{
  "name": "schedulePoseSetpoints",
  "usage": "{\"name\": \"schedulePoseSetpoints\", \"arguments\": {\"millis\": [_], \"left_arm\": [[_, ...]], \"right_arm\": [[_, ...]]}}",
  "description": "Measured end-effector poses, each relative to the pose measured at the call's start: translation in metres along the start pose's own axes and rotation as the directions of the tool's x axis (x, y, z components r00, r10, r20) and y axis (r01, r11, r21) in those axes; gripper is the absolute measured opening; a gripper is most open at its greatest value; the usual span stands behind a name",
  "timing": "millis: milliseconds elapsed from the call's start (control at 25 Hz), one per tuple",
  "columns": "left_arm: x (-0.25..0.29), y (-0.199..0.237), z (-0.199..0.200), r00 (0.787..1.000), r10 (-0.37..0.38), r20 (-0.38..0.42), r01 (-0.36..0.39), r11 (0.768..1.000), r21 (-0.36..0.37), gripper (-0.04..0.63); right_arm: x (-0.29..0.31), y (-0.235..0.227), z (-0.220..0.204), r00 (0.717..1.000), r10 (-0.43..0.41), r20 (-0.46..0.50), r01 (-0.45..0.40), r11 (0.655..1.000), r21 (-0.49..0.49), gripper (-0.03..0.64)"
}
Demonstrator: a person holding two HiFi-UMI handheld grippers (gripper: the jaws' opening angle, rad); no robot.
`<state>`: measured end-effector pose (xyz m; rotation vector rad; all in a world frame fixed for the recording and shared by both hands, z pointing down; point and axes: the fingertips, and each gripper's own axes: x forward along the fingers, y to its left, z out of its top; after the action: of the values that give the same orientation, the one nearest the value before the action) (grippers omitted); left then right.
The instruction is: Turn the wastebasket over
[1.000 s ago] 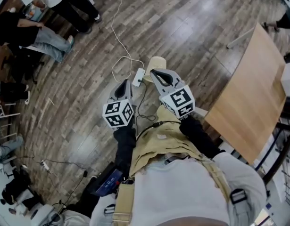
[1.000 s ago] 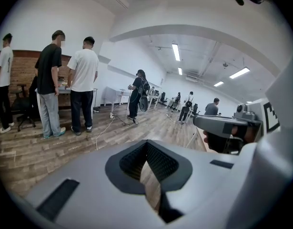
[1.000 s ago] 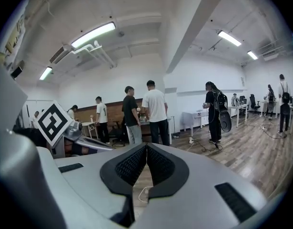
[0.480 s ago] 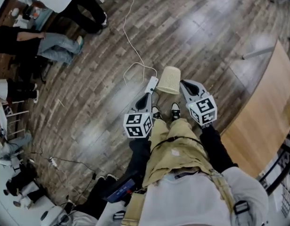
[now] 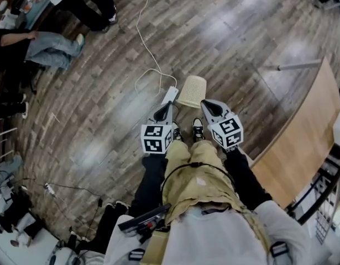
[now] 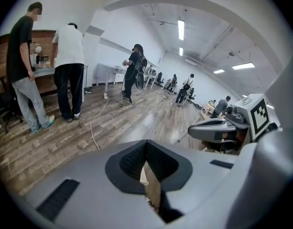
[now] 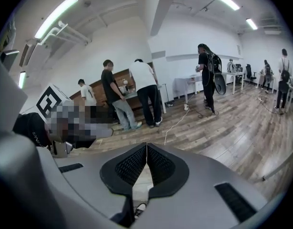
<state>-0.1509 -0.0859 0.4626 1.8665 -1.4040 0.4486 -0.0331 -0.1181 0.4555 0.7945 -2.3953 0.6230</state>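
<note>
Wood-plank floor (image 5: 225, 32) — wastebasket (image 5: 192, 91) on it, power strip (image 5: 170, 95) just beside, white cable (image 5: 141, 40) trailing.

Glossy wood floor (image 5: 103, 109), matt plastic-looking wastebasket (image 5: 192, 91) & smooth wood table (image 5: 302, 142).

My left gripper (image 5: 166, 106) and my right gripper (image 5: 206, 103) are smooth grey plastic shells. Each carries a white cube printed with black square markers (image 5: 154, 138). Up close, the jaws are lined with black ribbed rubber pads (image 6: 131, 160) set in a dark surround, and narrow black slots are cut into the grey casing. I wear black long sleeves (image 5: 153, 173) and a white top (image 5: 214, 233) crossed by tan webbing straps (image 5: 251, 210). Below that are khaki trousers (image 5: 196, 175) and black-and-white trainers (image 5: 198, 128). A thin black cable (image 5: 194, 163) loops across the trousers.
</note>
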Motion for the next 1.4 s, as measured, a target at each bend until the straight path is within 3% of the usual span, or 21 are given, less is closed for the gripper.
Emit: {"name": "schedulePoseSetpoints", "arguments": {"millis": [160,280,480,720,1000,1240,1400], "left_arm": [[0.044,0.035,-0.053,0.995,0.001,-0.097,-0.001,1.000,-0.003,0.002],[0.067,0.050,-0.128,0.979,-0.018,-0.203,0.012,0.999,-0.030,0.002],[0.120,0.078,-0.251,0.936,-0.039,-0.351,0.033,0.999,-0.021,0.001],[0.172,0.080,-0.333,0.910,-0.094,-0.404,0.081,0.996,-0.048,0.001],[0.229,0.080,-0.383,0.885,-0.126,-0.449,0.153,0.988,0.026,0.002],[0.262,0.073,-0.401,0.878,-0.156,-0.453,0.181,0.983,0.013,0.002],[0.278,0.075,-0.413,0.880,-0.153,-0.450,0.155,0.987,-0.033,0.002]], "right_arm": [[0.058,-0.005,-0.055,0.993,0.057,-0.104,-0.058,0.998,-0.008,0.023],[0.092,-0.007,-0.134,0.974,0.074,-0.215,-0.083,0.996,-0.032,0.023],[0.167,-0.035,-0.291,0.913,0.062,-0.404,-0.134,0.979,-0.152,0.023],[0.214,-0.073,-0.410,0.839,0.075,-0.539,-0.216,0.955,-0.202,0.023],[0.253,-0.117,-0.492,0.751,0.047,-0.659,-0.234,0.952,-0.199,0.025],[0.286,-0.145,-0.513,0.741,0.012,-0.671,-0.218,0.950,-0.225,0.026],[0.302,-0.165,-0.538,0.710,-0.031,-0.703,-0.194,0.952,-0.237,0.032]]}}
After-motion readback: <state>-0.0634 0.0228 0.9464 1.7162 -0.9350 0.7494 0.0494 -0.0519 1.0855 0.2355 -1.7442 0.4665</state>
